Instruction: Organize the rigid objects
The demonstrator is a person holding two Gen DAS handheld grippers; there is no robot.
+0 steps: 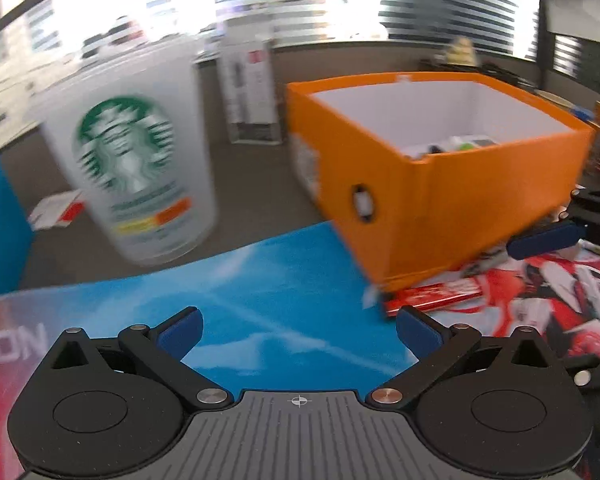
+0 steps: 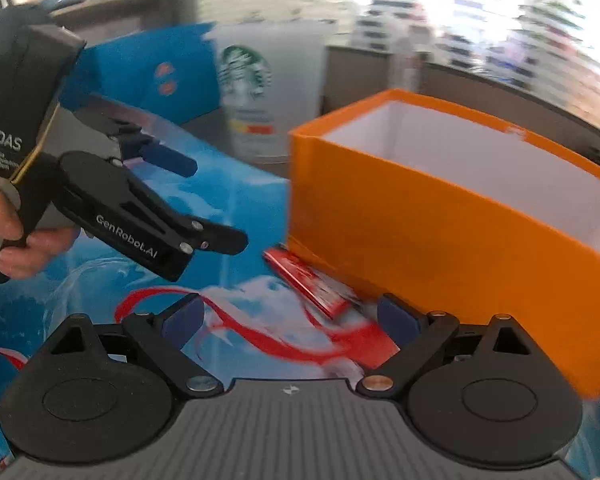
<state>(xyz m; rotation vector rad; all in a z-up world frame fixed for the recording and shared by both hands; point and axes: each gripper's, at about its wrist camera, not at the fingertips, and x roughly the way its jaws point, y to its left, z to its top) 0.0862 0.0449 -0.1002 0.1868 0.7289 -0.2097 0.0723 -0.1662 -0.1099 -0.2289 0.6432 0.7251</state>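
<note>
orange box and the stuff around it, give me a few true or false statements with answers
1. The orange box is open at the top. True.
2. The left gripper holds the red packet. False: its fingers are apart and empty.
3. The red packet lies inside the box. False: it lies on the mat beside the box's base.
4. A white cup with a green logo stands left of the box. True.
5. The right gripper is open. True.
</note>
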